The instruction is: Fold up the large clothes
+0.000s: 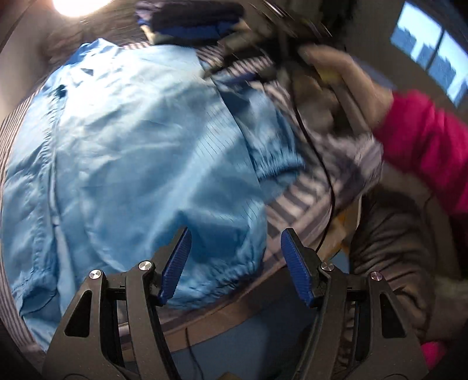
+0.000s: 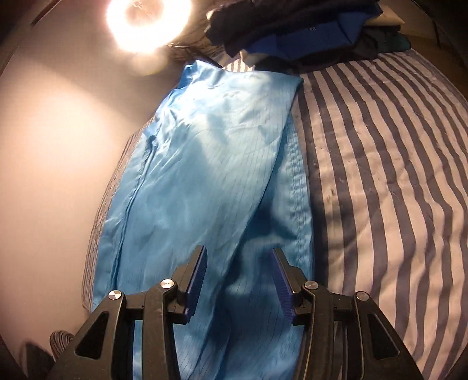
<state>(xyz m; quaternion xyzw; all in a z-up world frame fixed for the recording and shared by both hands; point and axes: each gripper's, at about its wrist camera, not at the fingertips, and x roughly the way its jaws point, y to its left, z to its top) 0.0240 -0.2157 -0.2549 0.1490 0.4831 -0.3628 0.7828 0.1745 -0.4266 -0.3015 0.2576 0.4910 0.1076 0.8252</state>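
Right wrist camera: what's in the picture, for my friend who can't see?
A shiny light blue garment lies flat on a striped bedspread, with the open right gripper above it, holding nothing. A bright lamp and dark folded clothes sit behind.

A bed with a blue-and-white striped cover fills the right of my right wrist view. A light blue garment lies flat at centre. Dark folded clothes are stacked at the top.

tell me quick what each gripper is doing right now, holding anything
left gripper: open, holding nothing, above the light blue garment.
right gripper: open, holding nothing, above the same garment.
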